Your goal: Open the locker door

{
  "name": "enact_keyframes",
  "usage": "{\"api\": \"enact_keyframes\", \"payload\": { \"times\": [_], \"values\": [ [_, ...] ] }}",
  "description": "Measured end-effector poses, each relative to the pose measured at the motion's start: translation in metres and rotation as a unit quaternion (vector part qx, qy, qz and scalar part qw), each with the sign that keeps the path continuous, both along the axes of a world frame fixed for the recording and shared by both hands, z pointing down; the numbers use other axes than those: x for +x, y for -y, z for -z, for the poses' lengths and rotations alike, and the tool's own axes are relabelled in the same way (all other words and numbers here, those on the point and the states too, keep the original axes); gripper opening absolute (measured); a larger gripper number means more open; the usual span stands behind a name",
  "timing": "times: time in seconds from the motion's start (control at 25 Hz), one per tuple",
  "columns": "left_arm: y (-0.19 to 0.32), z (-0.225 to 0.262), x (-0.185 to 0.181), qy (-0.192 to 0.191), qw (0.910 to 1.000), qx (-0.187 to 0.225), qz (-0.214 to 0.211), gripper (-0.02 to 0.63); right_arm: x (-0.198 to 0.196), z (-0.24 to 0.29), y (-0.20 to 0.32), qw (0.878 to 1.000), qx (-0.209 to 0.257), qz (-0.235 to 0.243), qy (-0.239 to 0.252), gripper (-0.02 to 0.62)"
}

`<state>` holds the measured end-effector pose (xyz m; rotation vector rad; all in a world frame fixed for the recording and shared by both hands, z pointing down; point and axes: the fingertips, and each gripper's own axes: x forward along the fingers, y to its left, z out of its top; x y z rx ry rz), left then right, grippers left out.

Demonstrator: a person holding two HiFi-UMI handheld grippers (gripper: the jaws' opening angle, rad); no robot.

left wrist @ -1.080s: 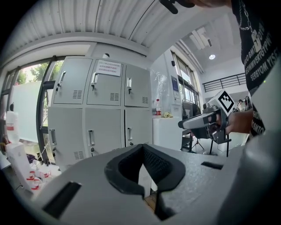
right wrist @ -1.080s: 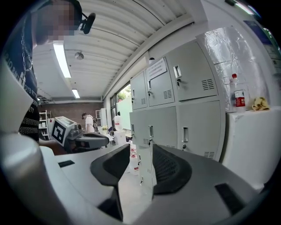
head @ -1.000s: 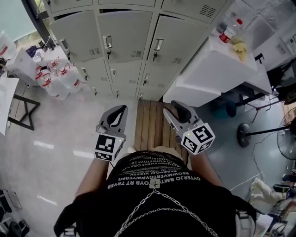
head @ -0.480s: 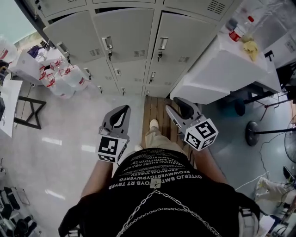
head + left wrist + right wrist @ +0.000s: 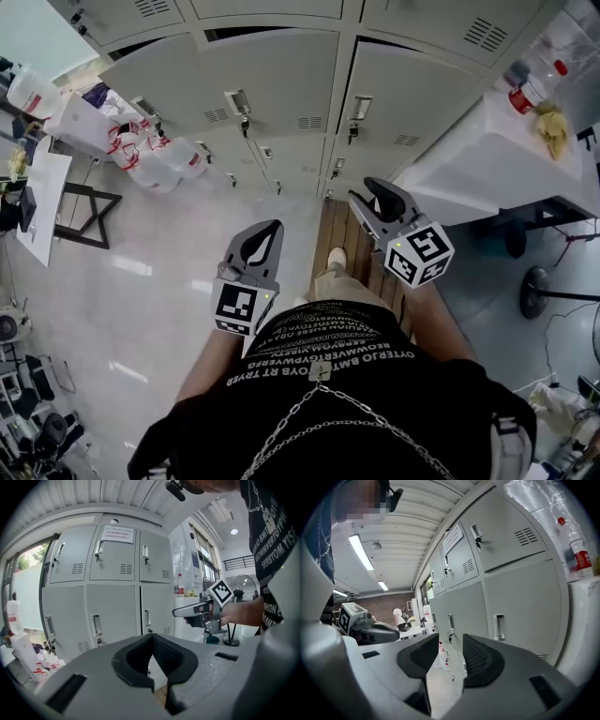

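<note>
1. Head view: the left gripper [image 5: 269, 231] and right gripper [image 5: 367, 196] hover well short of the lockers [image 5: 281, 66], whose locker door [image 5: 412, 94] is shut.
2. Left gripper view: jaw tips meet, holding nothing.
3. Right gripper view: jaws partly apart, empty. This looks like the approach. Next, reach the handle [image 5: 499, 627] on the lockers.

Pale grey lockers [image 5: 281, 75]; seemingly brown slatted mat [image 5: 336, 225].
</note>
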<state>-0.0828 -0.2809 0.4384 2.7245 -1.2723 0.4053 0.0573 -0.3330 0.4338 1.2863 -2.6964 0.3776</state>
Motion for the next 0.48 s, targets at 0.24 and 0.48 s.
{"api": "enact_keyframes", "payload": {
  "times": [0.24,0.48],
  "values": [
    [0.030,-0.017,0.013,0.011,0.9997,-0.019,0.007,0.003,0.014,-0.012,0.054,1.000,-0.008,0.002,-0.005,0.158],
    [0.057,-0.021,0.021,0.021,0.9994,-0.020,0.020,0.003,0.026,-0.024,0.094,1.000,-0.011,-0.002,-0.008,0.158]
  ]
}}
